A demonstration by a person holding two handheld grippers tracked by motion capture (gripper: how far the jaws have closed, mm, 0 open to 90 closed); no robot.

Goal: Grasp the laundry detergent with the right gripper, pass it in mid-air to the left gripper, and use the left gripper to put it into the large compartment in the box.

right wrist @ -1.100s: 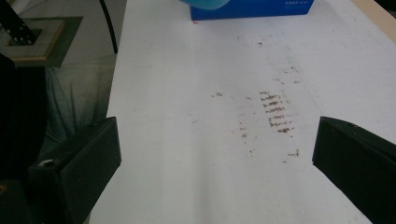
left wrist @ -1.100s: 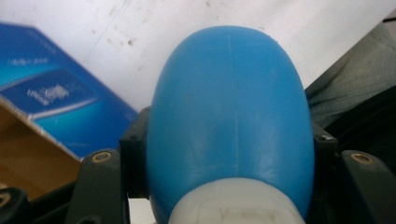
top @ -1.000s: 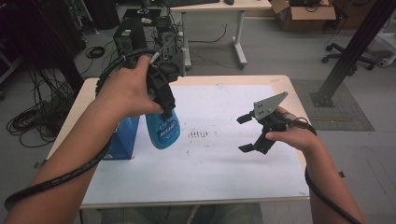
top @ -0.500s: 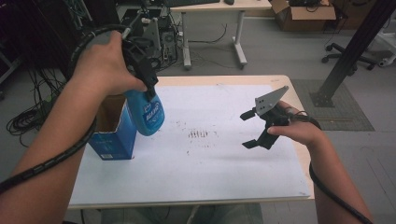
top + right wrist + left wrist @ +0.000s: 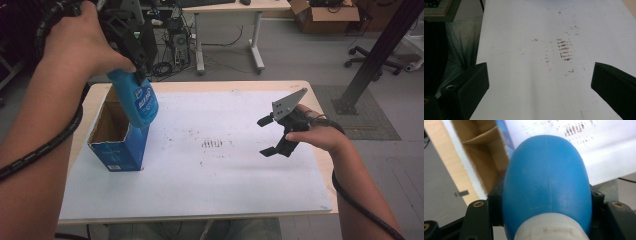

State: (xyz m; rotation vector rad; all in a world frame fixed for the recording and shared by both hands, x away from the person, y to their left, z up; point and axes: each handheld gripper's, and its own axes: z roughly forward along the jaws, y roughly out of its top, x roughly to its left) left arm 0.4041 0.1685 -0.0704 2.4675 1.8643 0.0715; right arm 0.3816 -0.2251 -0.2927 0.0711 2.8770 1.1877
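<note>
Right gripper [image 5: 266,136]: held above the right part of the surface, jaws spread wide with nothing between them; in the right gripper view the white sheet [image 5: 554,75] lies below the gap.
Smudges [image 5: 212,144]: dark marks on the sheet, ahead of the right gripper and to its left in the high view.
Left gripper [image 5: 131,46]: raised at the far left, jaws clamped on the neck end of a blue bottle [image 5: 136,100].
Blue bottle: hangs body-down from the left gripper, tilted, its lower end just over the open box [image 5: 116,135].
Open box: blue cardboard, standing on the surface [image 5: 200,86] directly below the left gripper, flaps up.
Left gripper view: the bottle's rounded body [image 5: 546,185] sits between the jaws, the box's brown inside beyond it.
</note>
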